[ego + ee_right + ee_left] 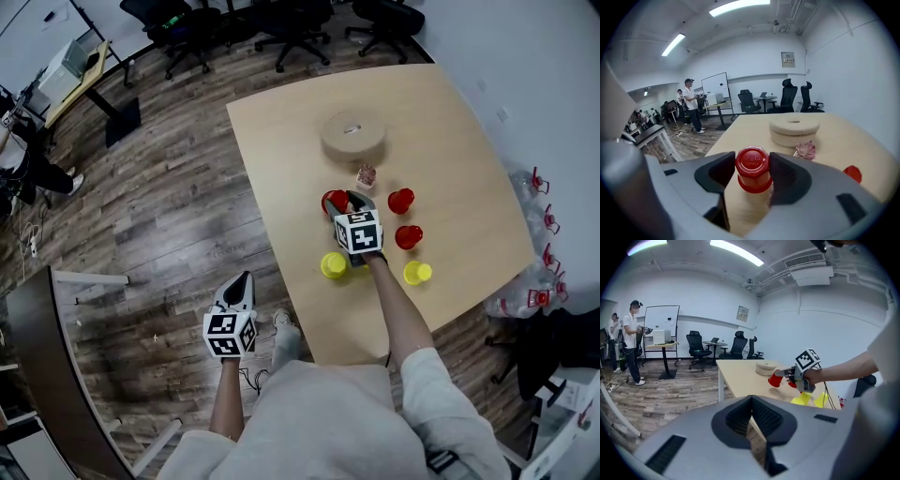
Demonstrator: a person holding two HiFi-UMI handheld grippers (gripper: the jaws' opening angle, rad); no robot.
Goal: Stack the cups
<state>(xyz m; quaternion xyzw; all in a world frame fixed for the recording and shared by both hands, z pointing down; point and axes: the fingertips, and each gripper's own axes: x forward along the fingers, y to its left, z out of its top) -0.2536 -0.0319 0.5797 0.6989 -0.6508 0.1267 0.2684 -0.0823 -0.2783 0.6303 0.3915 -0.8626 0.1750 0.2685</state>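
Target cup: a red plastic cup (753,164), upside down, is seen at the centre of the right gripper view, apparently resting rim-down on the light wooden bench (450,141).
Right hand-held gripper (753,174): clenched on the red plastic cup, a pad set against each side just below the narrow base, probably because that end is the easiest to pinch and lift.
Left hand-held gripper (751,401): closed with nothing in it, held off the bench over the wooden floor at lower left of the head view, judged to be parked out of the way.
Remaining cups: two other red plastic cups (401,200) lie right of centre in the head view and two yellow plastic cups (334,265) lie below them, all apart from one another and none yet nested.
Bystanders: a round pale woven disc (353,134) and a small pink flower-like object (366,176) sit above the cups, clear of the grasp.
Step judged: the first cup is being taken up for setting over another.
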